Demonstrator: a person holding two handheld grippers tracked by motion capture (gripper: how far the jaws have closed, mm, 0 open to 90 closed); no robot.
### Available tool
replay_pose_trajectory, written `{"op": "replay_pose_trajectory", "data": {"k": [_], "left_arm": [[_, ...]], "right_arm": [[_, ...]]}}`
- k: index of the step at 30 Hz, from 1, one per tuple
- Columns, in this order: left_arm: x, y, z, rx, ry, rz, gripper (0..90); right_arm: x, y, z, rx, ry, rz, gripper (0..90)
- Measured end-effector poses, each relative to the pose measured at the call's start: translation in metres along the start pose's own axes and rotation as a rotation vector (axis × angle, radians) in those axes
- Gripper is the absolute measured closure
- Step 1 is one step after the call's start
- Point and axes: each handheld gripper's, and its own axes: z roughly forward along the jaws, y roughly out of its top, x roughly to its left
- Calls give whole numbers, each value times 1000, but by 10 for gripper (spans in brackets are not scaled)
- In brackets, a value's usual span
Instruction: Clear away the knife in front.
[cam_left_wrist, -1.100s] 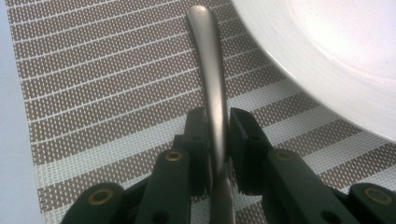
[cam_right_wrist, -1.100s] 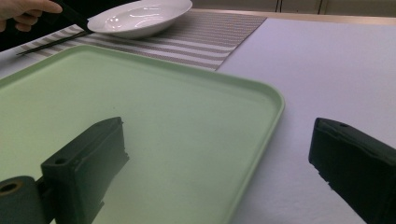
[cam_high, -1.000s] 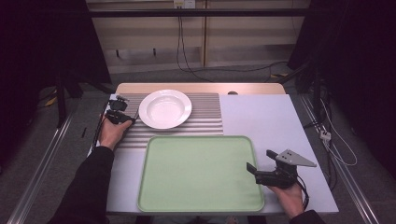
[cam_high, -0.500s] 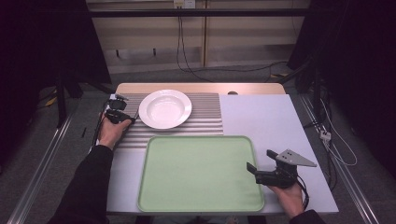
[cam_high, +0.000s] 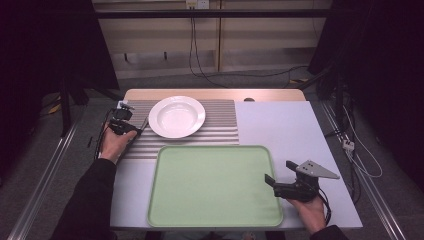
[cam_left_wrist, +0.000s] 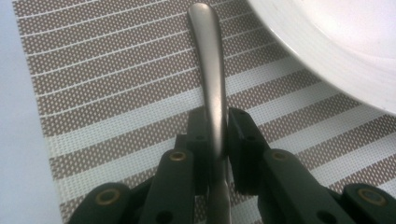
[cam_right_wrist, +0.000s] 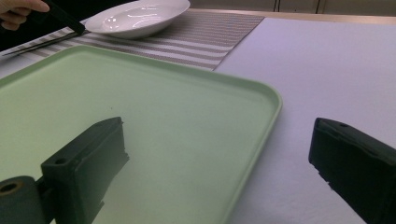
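My left gripper (cam_left_wrist: 217, 126) is shut on the stem of a metal utensil (cam_left_wrist: 208, 60), whose smooth handle runs forward over a striped placemat (cam_left_wrist: 107, 88). A white plate (cam_left_wrist: 336, 42) lies just to its right, apart from it. From above, the left gripper (cam_high: 124, 124) sits at the mat's left edge beside the plate (cam_high: 176, 116). At the right edge of an empty green tray (cam_high: 215, 185) my right gripper (cam_high: 272, 181) is open, its jaws (cam_right_wrist: 219, 154) straddling the tray's rim with nothing between them.
The placemat (cam_high: 220, 125) covers the far left of the white table (cam_high: 285, 125), whose right side is bare. The far edge is a wooden strip (cam_high: 215, 94). Cables run across the floor beyond and to the right of the table.
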Motion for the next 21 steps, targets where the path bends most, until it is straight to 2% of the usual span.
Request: {"op": "replay_pose_trajectory", "data": {"k": [6, 12, 16, 21], "left_arm": [[2, -5, -8, -8, -11, -4, 798], [2, -6, -22, -39, -5, -3, 798], [0, -7, -32, -77, 4, 2, 798], [-3, -10, -39, -100, -6, 1, 797]], "right_arm": [[0, 0, 0, 1, -1, 1, 38], [0, 0, 0, 1, 0, -1, 38], [0, 0, 0, 1, -3, 1, 38], [1, 0, 0, 1, -3, -1, 38]]}}
